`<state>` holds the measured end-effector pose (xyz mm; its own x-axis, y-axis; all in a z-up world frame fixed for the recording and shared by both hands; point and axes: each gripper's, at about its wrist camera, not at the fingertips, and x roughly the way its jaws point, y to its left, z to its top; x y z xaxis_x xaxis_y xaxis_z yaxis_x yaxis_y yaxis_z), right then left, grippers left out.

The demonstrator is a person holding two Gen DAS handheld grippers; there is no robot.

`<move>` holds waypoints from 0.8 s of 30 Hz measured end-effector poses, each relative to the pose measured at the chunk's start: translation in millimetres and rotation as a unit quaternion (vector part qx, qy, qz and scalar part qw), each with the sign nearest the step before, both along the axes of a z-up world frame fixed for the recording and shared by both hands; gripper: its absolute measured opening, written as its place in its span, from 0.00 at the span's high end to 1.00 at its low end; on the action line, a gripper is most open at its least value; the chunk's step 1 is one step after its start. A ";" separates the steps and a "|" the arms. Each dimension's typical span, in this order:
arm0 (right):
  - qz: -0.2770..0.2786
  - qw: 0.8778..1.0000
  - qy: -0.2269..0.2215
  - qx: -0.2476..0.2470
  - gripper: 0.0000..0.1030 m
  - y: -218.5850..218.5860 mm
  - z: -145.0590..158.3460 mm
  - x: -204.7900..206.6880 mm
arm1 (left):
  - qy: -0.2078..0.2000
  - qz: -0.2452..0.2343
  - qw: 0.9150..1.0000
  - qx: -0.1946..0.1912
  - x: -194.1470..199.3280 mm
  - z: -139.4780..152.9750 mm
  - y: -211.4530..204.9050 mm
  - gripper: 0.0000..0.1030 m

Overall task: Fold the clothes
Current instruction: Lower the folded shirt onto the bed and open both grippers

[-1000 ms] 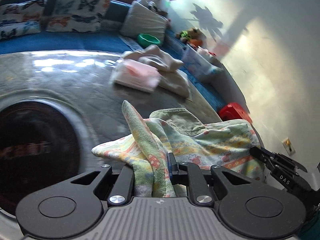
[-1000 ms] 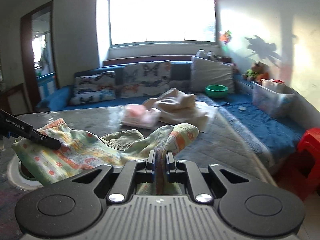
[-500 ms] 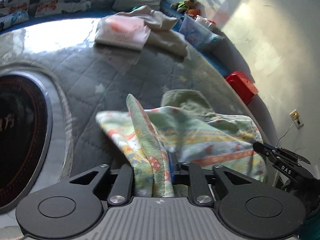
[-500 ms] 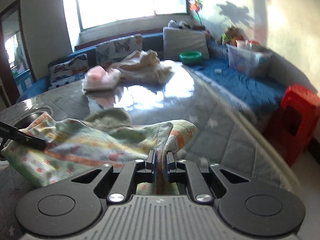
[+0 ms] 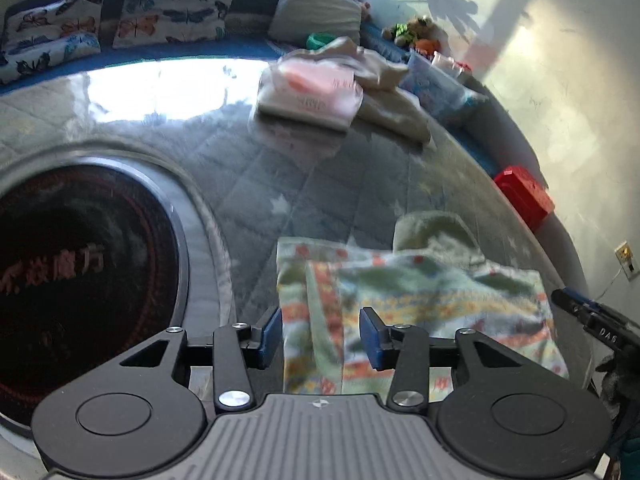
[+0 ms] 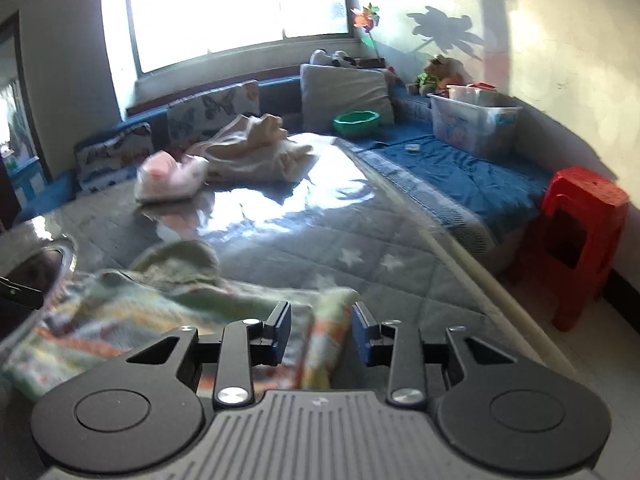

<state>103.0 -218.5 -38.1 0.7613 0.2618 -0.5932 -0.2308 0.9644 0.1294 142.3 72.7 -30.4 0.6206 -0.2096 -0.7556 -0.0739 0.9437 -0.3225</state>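
Well, the quilted table (image 5: 328, 168) is bearing the patterned garment (image 5: 420, 304) right under both claws — left gripper (image 5: 320, 332) and right gripper (image 6: 320, 332) are hovering with jaws spread, gripping nothing, cloth lying between the pads.

- The patterned garment (image 5: 420, 300) looks like soft, napped terry cloth, matt and fuzzy.
- The surface (image 5: 328, 176) is quilted grey fabric under a clear glossy sheet that throws back window glare toward 12 o'clock.
- The left claw (image 5: 320, 330) has matt black plastic arms, bright metal rivets, blue rubbery pads (image 5: 270, 332) and a ribbed grey housing; the right claw (image 6: 320, 334) has the same finish.
- At 9 o'clock, a dark glossy round panel (image 5: 80, 272) sits in a shiny metal ring.
- The red stool (image 6: 580, 240) is smooth plastic.
- The storage bin (image 6: 472, 120) is translucent plastic.
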 end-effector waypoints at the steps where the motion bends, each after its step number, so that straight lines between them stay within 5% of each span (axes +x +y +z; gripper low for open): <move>1: 0.005 1.000 0.001 0.005 0.69 1.7 -1.3 3.4 | -0.006 0.000 1.000 -0.003 1.1 2.3 -0.5 0.61; 11: -0.010 0.997 0.043 0.061 0.70 -14.4 -24.5 31.5 | 0.006 -0.033 0.999 -0.023 26.0 -13.6 -16.0 0.69; 19: -0.023 0.998 0.028 0.047 0.69 -31.0 -9.6 14.9 | 0.012 -0.036 0.999 -0.021 28.3 -20.2 -15.9 0.69; 24: -0.014 0.998 0.014 -0.059 0.69 -18.9 -21.8 -9.7 | 0.010 -0.037 0.999 -0.017 28.6 -20.4 -17.1 0.69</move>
<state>93.3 -237.3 -59.9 0.7495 0.1684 -0.6402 -0.2017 0.9792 0.0214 170.9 55.6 -50.9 0.5866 -0.2795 -0.7602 -0.0114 0.9356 -0.3528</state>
